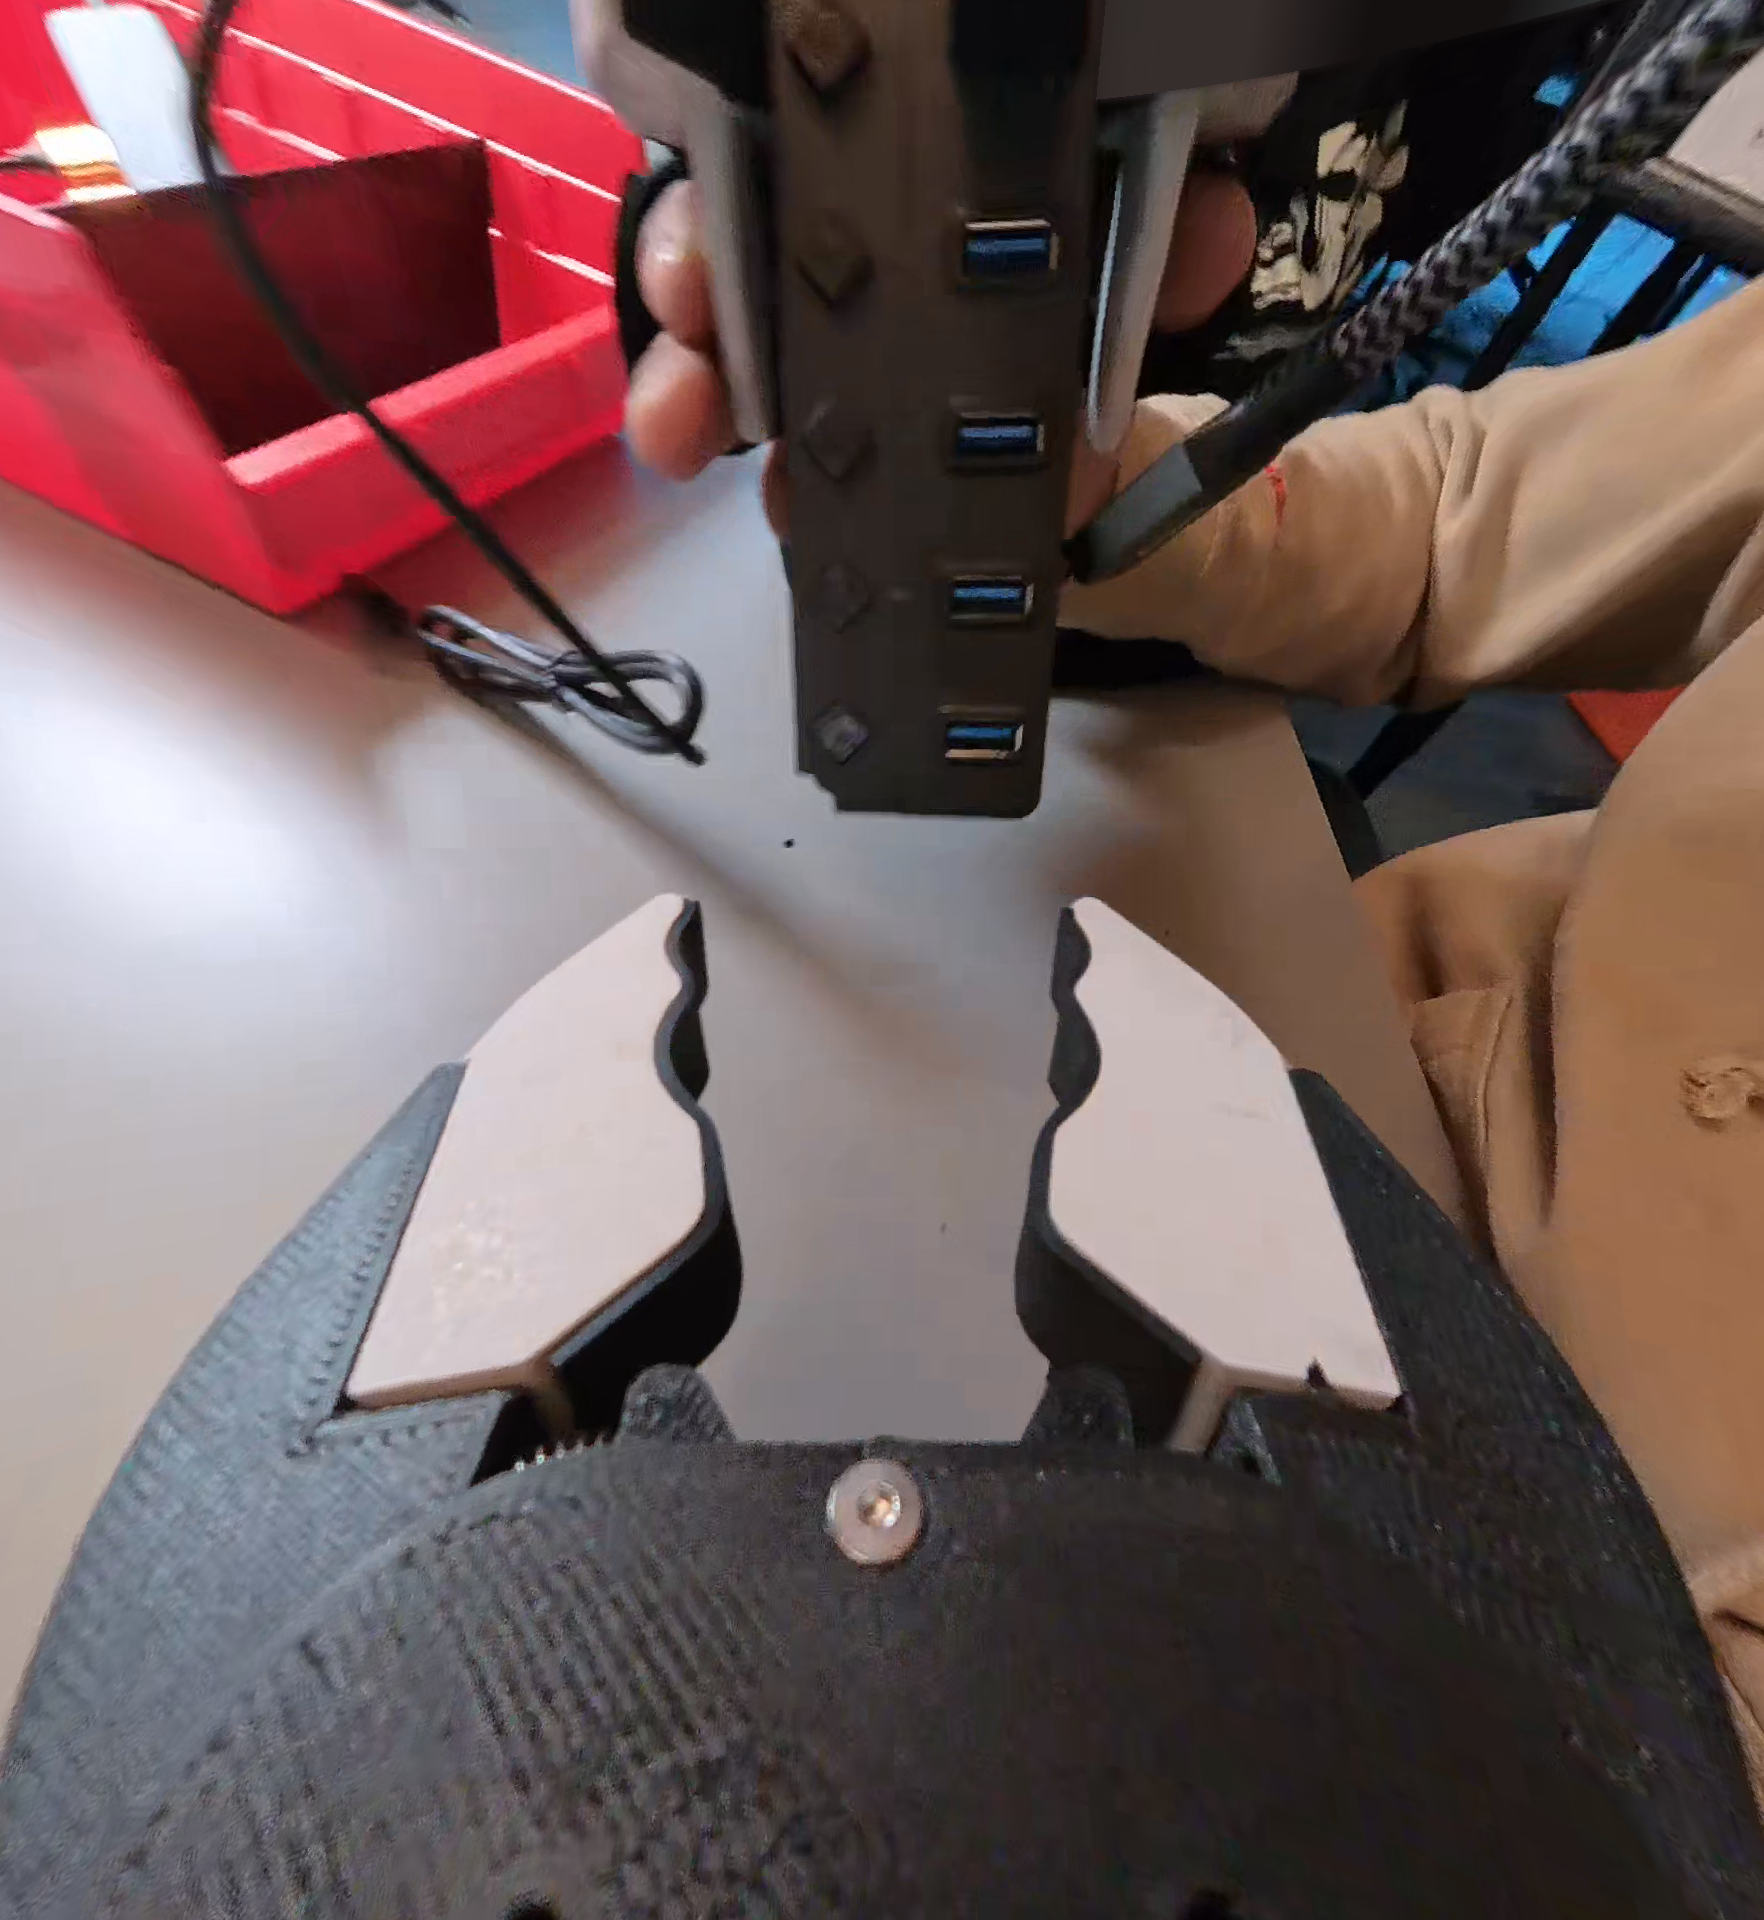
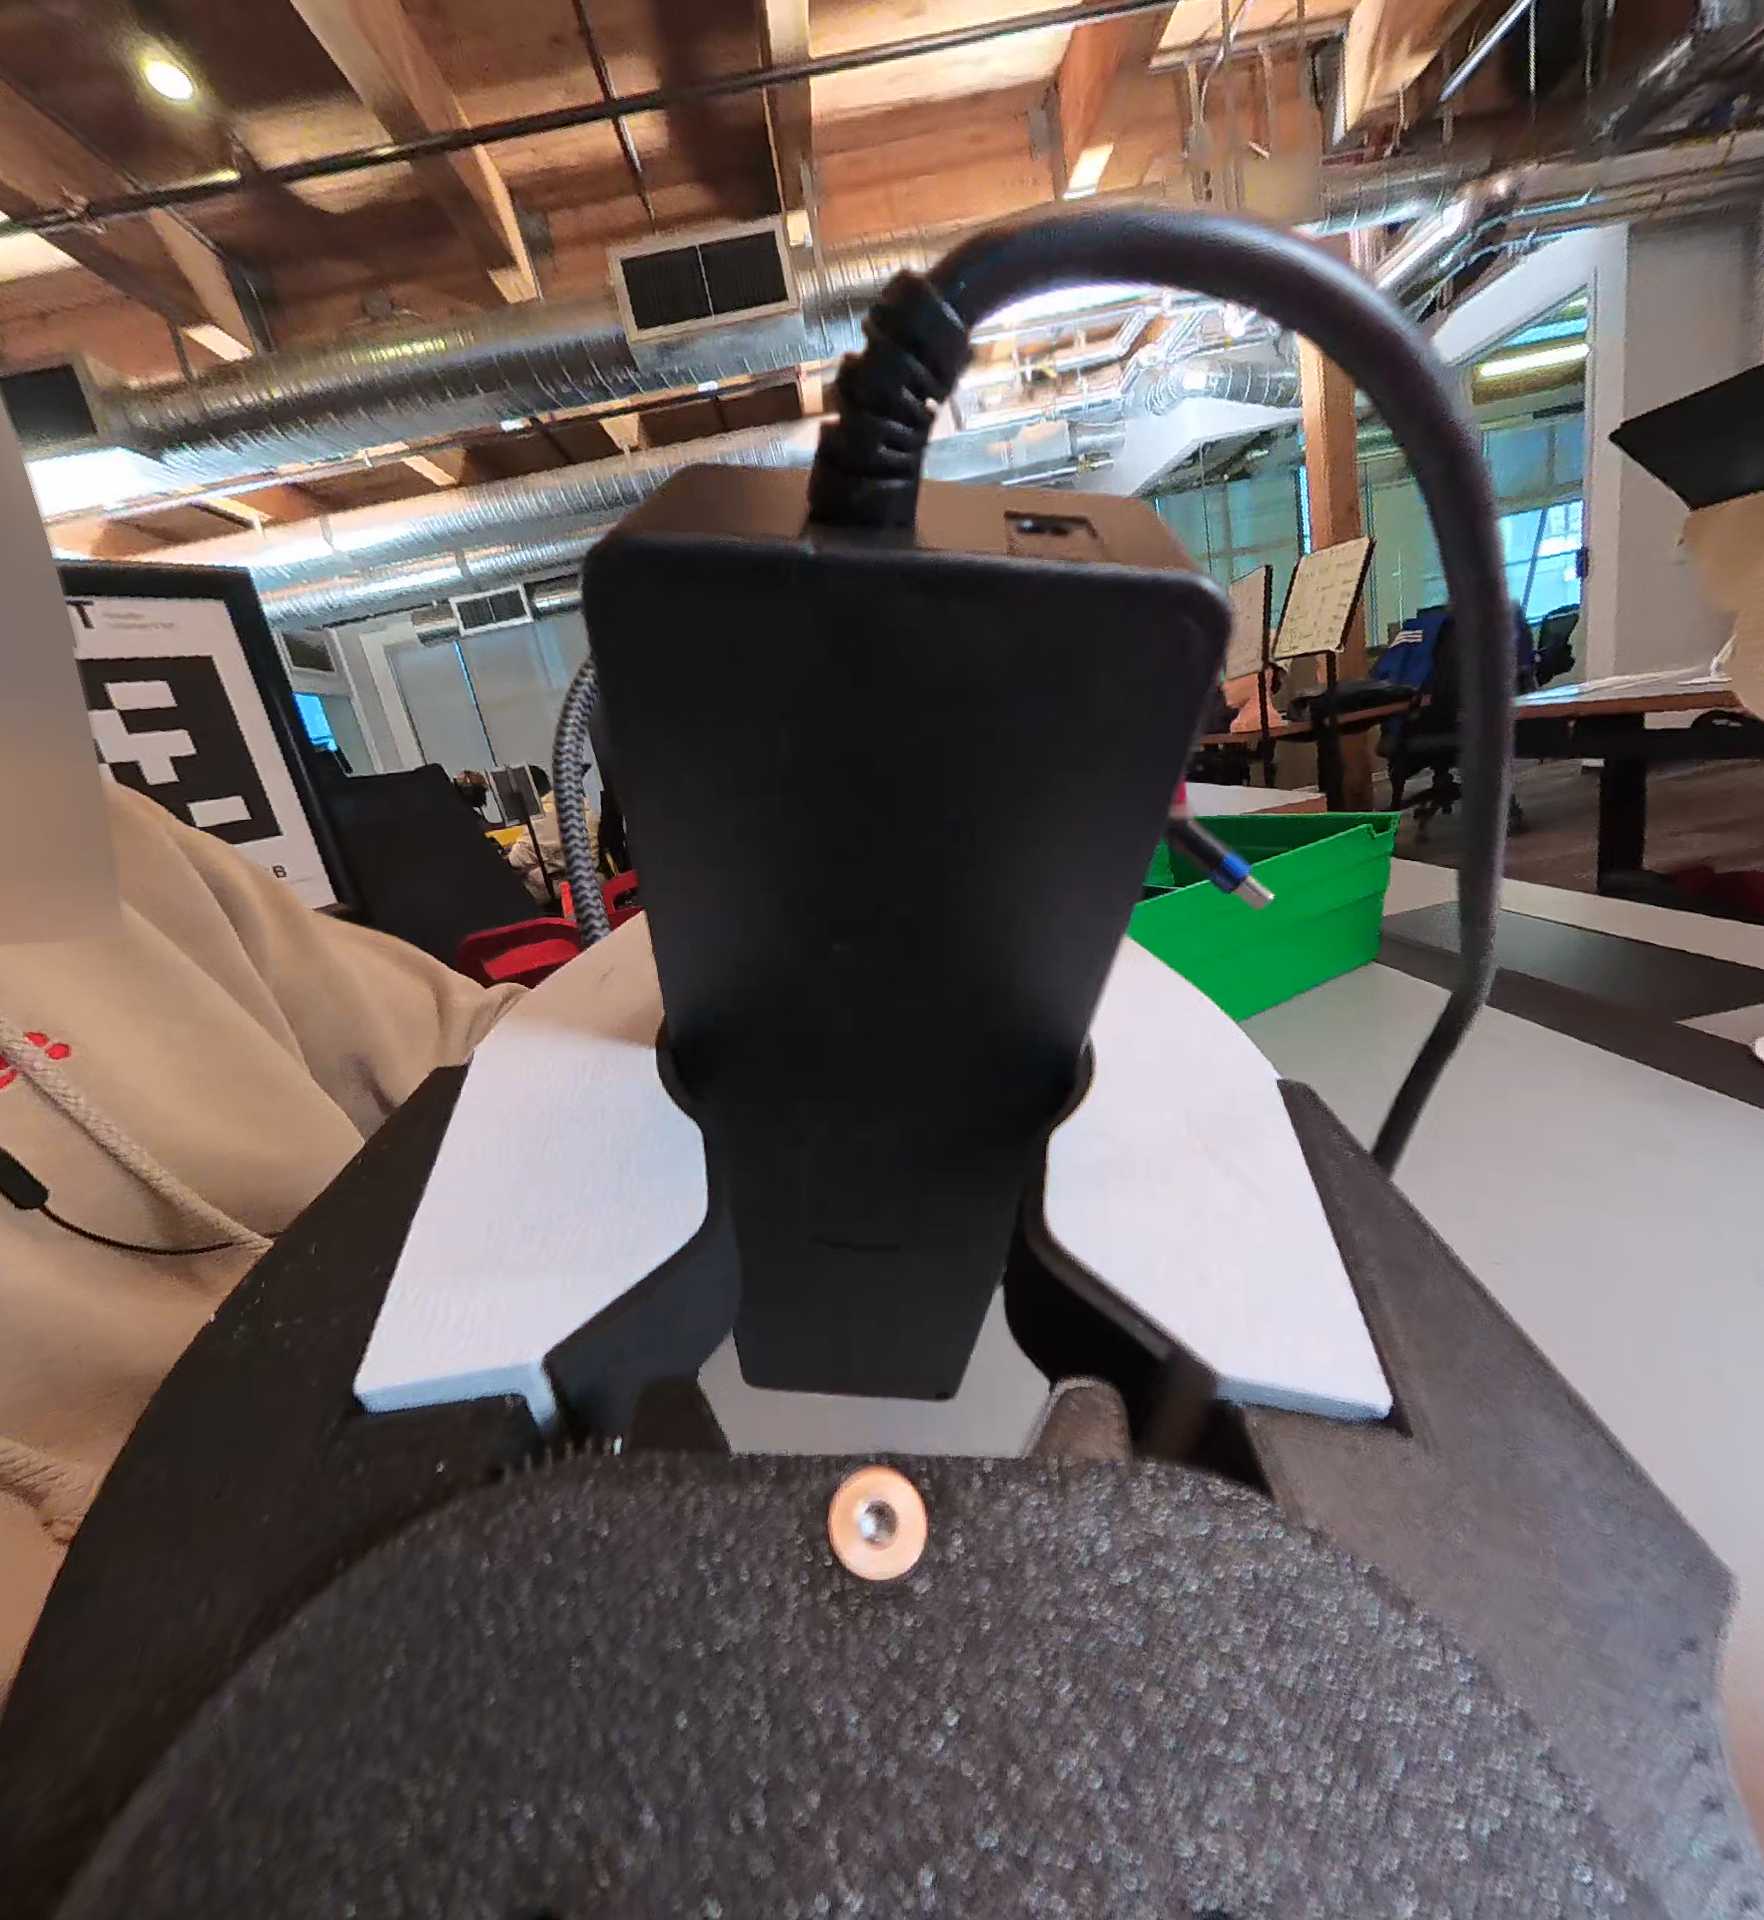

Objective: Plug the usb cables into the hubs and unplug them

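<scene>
**Hub up in the right tool, left tool empty**

Right tool (image 2: 873, 1174) clenched on the black hub (image 2: 899, 831), held off the worktop (image 1: 234, 1039) and pointing up toward the ceiling. Gripped at the narrow end, own cable (image 2: 1377, 416) looping out of the far end and down at 3 o'clock. Loose plug with a blue band (image 2: 1226, 868) poking out just beside the hub's right edge, green bin (image 2: 1273, 914) behind it.

From the left wrist view: same hub (image 1: 919, 468) hanging at 12 o'clock, four blue ports (image 1: 992, 597) in a column, all empty. Left tool (image 1: 878, 997) spread wide, nothing in it, hovering over bare worktop just short of the hub's lower end. Thin black cord (image 1: 566, 675) coiled at 10 o'clock by the red bin (image 1: 421, 436). Braided cable (image 1: 1480, 229) running in at 2 o'clock, plug end (image 1: 1158, 499) close to the hub's right side, near a sleeve (image 1: 1429, 540).

Probably a fetch-a-plug step. Tips, just guessing:
- grab the plug by its housing, not the cord
- line the metal tip up square with a port before pushing
- keep the right grip tight so the hub doesn't twist
- mind the hub's own cable snagging
</scene>
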A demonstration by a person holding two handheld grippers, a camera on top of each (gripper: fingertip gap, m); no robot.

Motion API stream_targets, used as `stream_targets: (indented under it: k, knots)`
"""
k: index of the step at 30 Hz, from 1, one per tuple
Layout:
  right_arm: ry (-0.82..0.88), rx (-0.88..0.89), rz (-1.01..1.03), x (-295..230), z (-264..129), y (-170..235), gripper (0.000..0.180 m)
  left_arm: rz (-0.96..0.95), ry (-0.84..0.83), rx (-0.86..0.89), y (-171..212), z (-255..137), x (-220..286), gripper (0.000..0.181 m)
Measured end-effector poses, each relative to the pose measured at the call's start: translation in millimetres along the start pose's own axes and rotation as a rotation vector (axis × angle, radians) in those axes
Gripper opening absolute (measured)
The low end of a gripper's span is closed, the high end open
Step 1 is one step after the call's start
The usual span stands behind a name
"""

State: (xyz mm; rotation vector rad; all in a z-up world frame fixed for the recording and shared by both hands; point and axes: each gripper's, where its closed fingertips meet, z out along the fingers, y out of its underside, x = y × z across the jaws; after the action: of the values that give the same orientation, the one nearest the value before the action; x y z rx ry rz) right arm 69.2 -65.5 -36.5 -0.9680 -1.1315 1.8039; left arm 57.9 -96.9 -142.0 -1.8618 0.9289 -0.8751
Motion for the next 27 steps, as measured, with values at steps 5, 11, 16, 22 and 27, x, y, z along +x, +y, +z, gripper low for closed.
stream_targets:
  k: [5,11,16,22,27]
  knots:
    - [-0.005,-0.011,-0.053,-12,14,11,0.063,0.009,0.017,0.089,-16,30,20,0.082]
    - [0.058,-0.134,-0.058,-6,18,27,0.065,0.044,-0.052,0.077,-14,29,9,0.055]
    - [0.213,-0.196,0.013,27,3,27,0.068,0.059,-0.212,0.066,-14,3,-19,0.055]
    - [0.326,-0.152,0.088,49,-16,6,0.064,0.197,-0.560,-0.027,-10,-42,-66,0.055]
    - [0.371,-0.143,0.195,54,-6,17,0.051,0.347,-0.735,-0.147,-6,-44,-74,0.055]
